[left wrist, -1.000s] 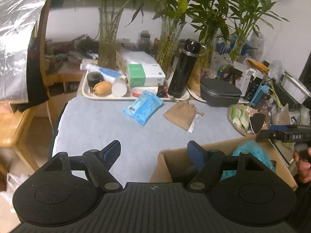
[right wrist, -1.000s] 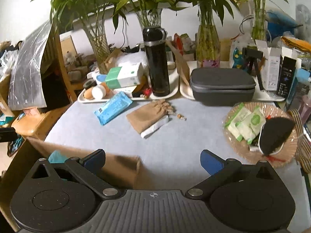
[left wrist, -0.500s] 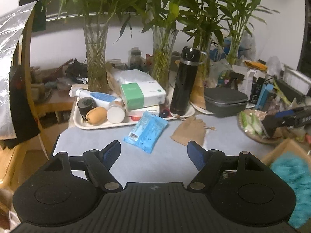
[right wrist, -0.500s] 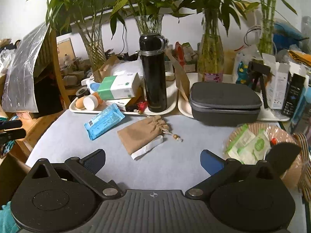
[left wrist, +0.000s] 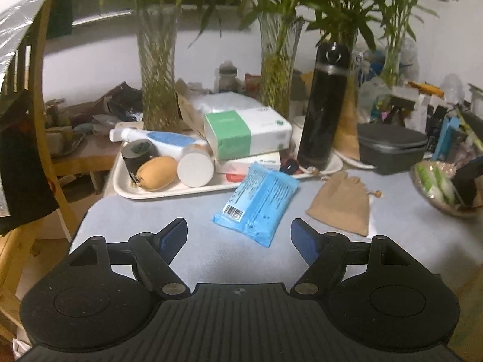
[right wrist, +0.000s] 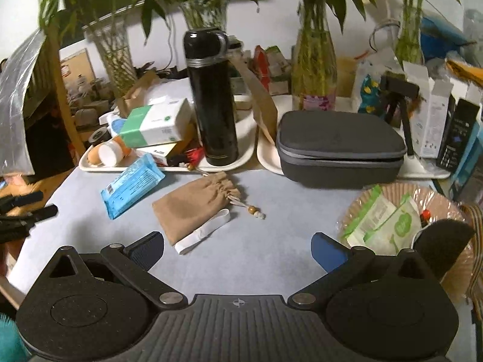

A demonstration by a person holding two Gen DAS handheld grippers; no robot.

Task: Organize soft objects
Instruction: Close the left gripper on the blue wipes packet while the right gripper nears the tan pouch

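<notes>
Both tongs apart, empty: left tongs (left wrist: 239,233), right tongs (right wrist: 237,246). We approach the blue wipes pack (left wrist: 256,203) low, straddling its narrow width. Tan drawstring pouch (right wrist: 196,203) next.

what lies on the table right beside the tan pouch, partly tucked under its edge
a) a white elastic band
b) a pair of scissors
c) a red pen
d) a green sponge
a: in the right wrist view a white elastic band lies flat on the table along the lower edge of the tan pouch, one end slipping under it.
</notes>
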